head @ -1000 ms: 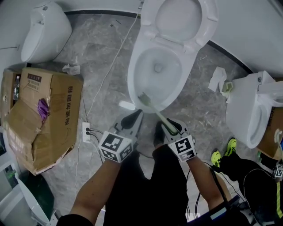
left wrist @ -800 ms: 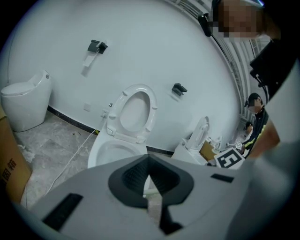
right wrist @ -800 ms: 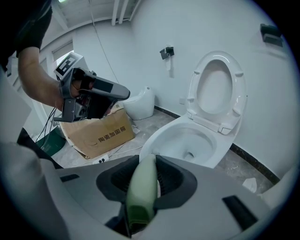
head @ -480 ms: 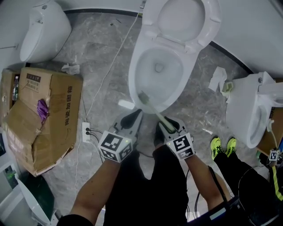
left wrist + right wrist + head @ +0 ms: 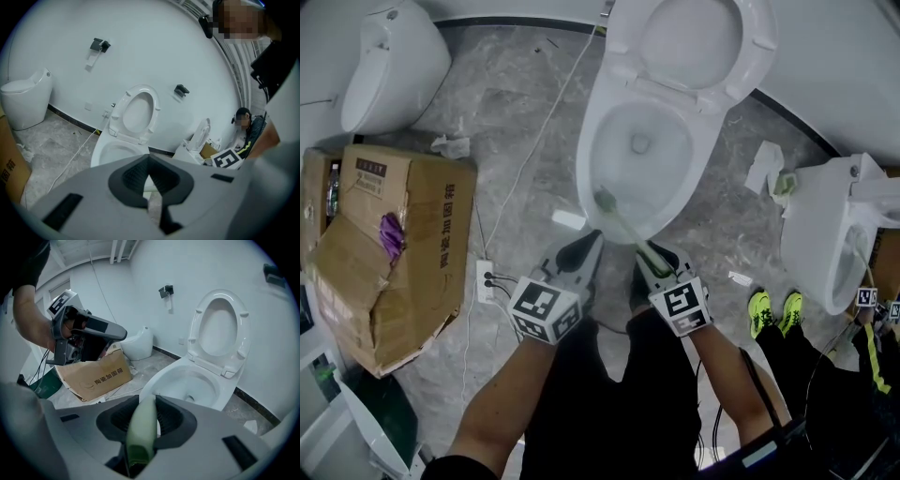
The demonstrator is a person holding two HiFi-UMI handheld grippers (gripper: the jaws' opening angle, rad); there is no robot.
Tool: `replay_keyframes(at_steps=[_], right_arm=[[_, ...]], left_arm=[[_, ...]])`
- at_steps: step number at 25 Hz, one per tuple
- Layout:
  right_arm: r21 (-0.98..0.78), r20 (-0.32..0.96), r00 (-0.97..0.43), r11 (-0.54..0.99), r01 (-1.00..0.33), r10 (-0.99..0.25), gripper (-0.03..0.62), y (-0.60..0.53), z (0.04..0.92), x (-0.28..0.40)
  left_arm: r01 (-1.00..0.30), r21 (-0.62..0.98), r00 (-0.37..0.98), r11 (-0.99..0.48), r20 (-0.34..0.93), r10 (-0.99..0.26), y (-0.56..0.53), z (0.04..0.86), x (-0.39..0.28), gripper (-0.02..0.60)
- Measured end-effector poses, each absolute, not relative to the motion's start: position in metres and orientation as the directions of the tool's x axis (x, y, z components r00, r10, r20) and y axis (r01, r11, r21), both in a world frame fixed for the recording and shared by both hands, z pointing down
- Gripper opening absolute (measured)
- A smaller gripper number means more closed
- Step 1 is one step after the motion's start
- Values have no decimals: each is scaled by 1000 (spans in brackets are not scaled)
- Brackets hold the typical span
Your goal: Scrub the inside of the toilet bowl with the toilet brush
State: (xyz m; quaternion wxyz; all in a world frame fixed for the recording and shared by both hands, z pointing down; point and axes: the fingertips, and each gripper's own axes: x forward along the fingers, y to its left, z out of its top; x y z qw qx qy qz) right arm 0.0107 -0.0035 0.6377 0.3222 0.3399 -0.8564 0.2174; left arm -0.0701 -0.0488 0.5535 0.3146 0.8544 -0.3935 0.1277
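Right gripper (image 5: 651,262) is clenched on the pale green handle of the toilet brush (image 5: 628,234). In the right gripper view I can see the handle pinched between both pads and running forward toward the toilet bowl (image 5: 589,150). From the head view the handle crosses the near rim at a slant, and the brush head (image 5: 606,199) sits against the near-left inner wall, just below the rim and well short of the drain hole (image 5: 639,143). The seat and lid (image 5: 694,42) stand raised, so the bowl is open to me. My left gripper (image 5: 584,251) hangs just beside the right one at the front of the bowl, its jaws pressed together with nothing between them. I judge that I am in the scrubbing step itself, working the near side of the wall. The next move calls for dragging the head round the curve of the wall and down toward the drain. That needs a firm hold so the handle does not twist in the pads, with the head kept below the rim and the left gripper clear of the handle.
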Motion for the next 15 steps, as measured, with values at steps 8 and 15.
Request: replay_keyframes(at_steps=[8, 15], right_arm=[[-124, 705, -544, 677, -726, -454, 117, -27, 640, -3], [-122, 700, -537, 663, -738, -470, 117, -43, 640, -11]], left_arm=[[-756, 437, 654, -487, 468, -595, -61, 555, -78, 9], [-748, 445, 662, -492, 465, -587, -69, 556, -82, 9]])
